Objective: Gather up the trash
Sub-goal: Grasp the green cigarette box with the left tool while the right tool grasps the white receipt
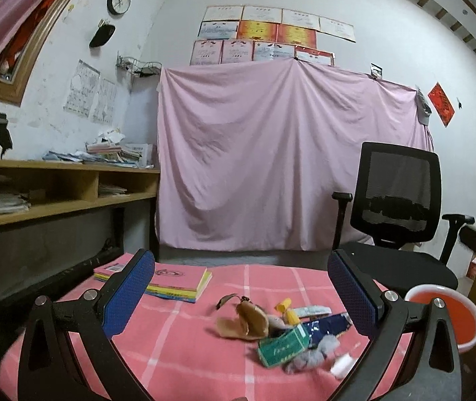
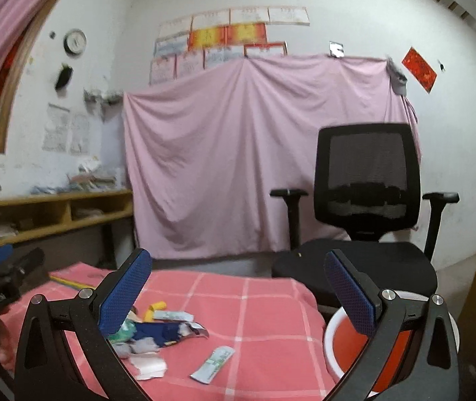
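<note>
A black mesh office chair (image 1: 395,200) stands at two o'clock beyond the desk (image 1: 177,341), which wears a pink checked cloth. Stacked booklets (image 1: 171,280) lie at eleven o'clock. The left claw (image 1: 241,297) hangs level above the cloth, blue ribbed pads wide apart, gripping nothing. The right claw (image 2: 238,295) is likewise spread and empty. Crumpled trash (image 1: 288,337), with brown peel, a green carton and blue foil, sits between the left fingers; a red, white-rimmed bin (image 1: 445,317) waits at three o'clock.
</note>
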`<action>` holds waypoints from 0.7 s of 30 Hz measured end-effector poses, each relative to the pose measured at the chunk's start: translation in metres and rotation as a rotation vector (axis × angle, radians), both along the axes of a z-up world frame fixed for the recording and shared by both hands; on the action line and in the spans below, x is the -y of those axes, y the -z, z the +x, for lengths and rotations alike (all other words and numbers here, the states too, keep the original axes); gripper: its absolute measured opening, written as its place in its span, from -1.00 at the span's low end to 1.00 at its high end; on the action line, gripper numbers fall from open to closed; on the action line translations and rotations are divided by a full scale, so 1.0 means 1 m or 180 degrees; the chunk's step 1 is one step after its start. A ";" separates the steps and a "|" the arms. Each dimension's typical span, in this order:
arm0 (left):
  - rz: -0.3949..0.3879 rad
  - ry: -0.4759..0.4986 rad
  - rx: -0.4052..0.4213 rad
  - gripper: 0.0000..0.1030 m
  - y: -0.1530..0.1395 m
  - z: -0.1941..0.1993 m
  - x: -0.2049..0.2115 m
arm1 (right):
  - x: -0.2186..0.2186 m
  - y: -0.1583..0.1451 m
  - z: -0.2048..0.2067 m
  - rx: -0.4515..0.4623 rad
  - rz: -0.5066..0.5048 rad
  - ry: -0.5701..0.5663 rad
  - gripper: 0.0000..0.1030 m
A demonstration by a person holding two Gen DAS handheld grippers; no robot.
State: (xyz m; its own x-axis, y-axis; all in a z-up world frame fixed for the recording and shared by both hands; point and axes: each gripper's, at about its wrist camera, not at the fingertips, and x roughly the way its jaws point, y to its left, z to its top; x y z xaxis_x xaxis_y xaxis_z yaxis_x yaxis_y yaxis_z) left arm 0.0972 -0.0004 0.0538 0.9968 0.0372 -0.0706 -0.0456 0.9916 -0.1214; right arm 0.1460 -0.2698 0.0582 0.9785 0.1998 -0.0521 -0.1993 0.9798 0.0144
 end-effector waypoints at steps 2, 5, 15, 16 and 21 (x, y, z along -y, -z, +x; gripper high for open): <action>-0.0057 0.0024 -0.0064 0.97 0.007 0.011 -0.005 | -0.004 0.011 0.010 -0.0100 -0.0092 0.0045 1.00; -0.0058 0.0101 -0.0253 0.97 0.020 0.022 -0.005 | -0.008 0.025 0.019 -0.0268 -0.0178 0.0035 1.00; 0.0105 0.0495 -0.1074 0.92 0.058 0.063 0.018 | -0.011 0.057 0.056 -0.1173 -0.0241 -0.0181 0.58; 0.0106 0.0519 -0.1151 0.89 0.062 0.067 0.019 | -0.012 0.059 0.058 -0.1229 -0.0250 -0.0200 0.53; 0.0075 0.0606 -0.1511 0.55 0.071 0.087 0.020 | -0.024 0.070 0.070 -0.1520 -0.0451 -0.0269 0.25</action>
